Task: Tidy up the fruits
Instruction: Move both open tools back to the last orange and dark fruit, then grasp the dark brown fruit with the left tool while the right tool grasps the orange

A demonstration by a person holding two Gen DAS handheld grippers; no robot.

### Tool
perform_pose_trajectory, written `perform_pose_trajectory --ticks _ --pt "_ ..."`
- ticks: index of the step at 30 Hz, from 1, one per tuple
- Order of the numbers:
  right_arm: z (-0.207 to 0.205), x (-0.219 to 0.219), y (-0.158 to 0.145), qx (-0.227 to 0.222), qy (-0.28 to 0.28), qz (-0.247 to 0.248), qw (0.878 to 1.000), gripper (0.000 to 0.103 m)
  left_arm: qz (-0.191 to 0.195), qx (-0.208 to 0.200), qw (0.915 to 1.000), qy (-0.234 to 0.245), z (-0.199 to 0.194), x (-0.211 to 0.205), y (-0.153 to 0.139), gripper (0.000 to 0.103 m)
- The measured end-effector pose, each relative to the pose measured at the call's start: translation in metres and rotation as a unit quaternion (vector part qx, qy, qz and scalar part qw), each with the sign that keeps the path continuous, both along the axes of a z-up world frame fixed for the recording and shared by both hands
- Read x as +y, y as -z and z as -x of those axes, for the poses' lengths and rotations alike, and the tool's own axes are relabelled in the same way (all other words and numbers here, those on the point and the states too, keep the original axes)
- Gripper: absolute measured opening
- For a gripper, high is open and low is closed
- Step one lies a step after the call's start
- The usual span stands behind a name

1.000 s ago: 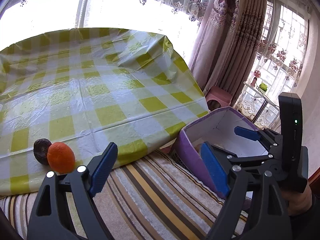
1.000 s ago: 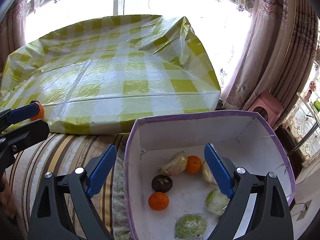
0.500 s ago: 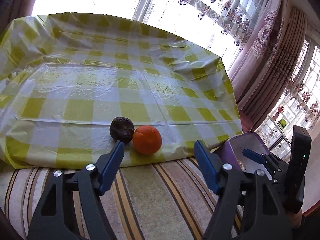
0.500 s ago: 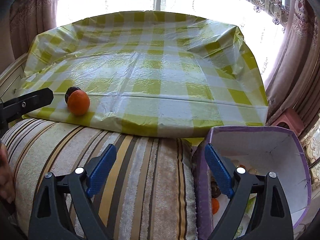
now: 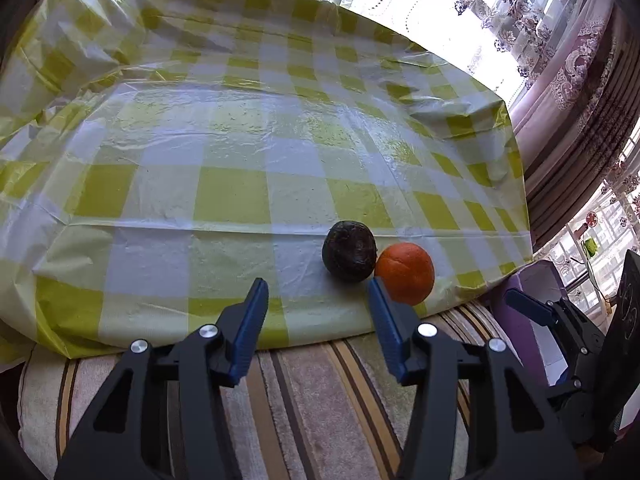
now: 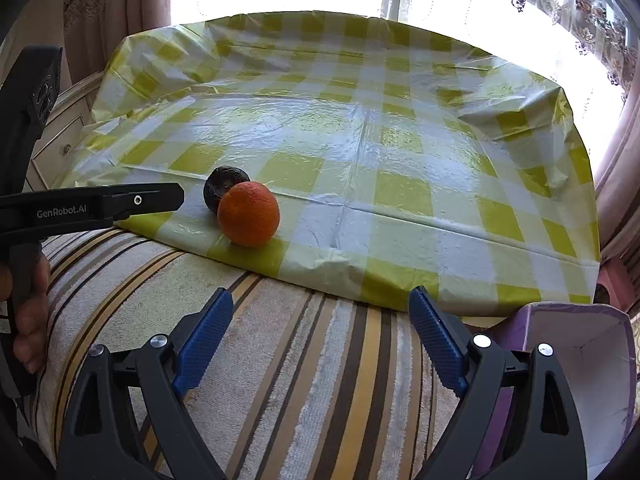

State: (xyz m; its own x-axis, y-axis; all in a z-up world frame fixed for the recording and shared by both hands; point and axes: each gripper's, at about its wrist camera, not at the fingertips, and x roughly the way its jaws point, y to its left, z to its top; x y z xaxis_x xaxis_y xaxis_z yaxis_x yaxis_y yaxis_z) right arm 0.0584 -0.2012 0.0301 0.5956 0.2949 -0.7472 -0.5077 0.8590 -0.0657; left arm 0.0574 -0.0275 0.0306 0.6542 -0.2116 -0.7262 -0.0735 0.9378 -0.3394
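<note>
An orange [image 5: 405,273] and a dark round fruit [image 5: 349,251] lie touching each other near the front edge of the yellow-checked plastic cloth [image 5: 240,152]. My left gripper [image 5: 316,304] is open and empty, just short of the dark fruit, with its right fingertip close to the orange. In the right wrist view the orange [image 6: 248,213] hides part of the dark fruit [image 6: 224,188]. My right gripper [image 6: 322,324] is open and empty over the striped cushion [image 6: 288,368]. The purple box [image 6: 588,364] stands at the lower right.
The left gripper's arm [image 6: 92,208] reaches in from the left in the right wrist view. The right gripper [image 5: 560,328] shows at the right of the left wrist view. Curtains [image 5: 568,80] and a bright window lie behind. A pink stool [image 6: 614,284] stands by the box.
Both grippers have swung left, away from the box toward the two fruits. My left gripper has come closer to the dark fruit. The box's inside has left the right wrist view.
</note>
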Motion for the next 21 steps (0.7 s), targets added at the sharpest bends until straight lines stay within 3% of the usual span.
perform_pose_trajectory --ticks 9,15,18,21 --pt "-0.024 0.048 -0.001 -0.003 -0.045 0.015 0.999 0.084 0.009 0.000 0.9998 -0.015 0.001 0.019 0.002 0.051" --pt "-0.036 0.060 0.003 0.012 -0.053 0.018 0.998 0.063 0.018 0.001 0.9997 -0.017 0.002 0.024 0.004 0.051" --pt "-0.039 0.061 0.005 0.020 -0.057 0.014 0.998 0.043 0.019 0.003 0.9997 -0.013 0.001 0.023 0.006 0.051" --pt "-0.037 0.061 0.005 0.019 -0.060 0.012 0.998 0.044 0.018 0.005 0.9998 -0.010 0.000 0.022 0.006 0.051"
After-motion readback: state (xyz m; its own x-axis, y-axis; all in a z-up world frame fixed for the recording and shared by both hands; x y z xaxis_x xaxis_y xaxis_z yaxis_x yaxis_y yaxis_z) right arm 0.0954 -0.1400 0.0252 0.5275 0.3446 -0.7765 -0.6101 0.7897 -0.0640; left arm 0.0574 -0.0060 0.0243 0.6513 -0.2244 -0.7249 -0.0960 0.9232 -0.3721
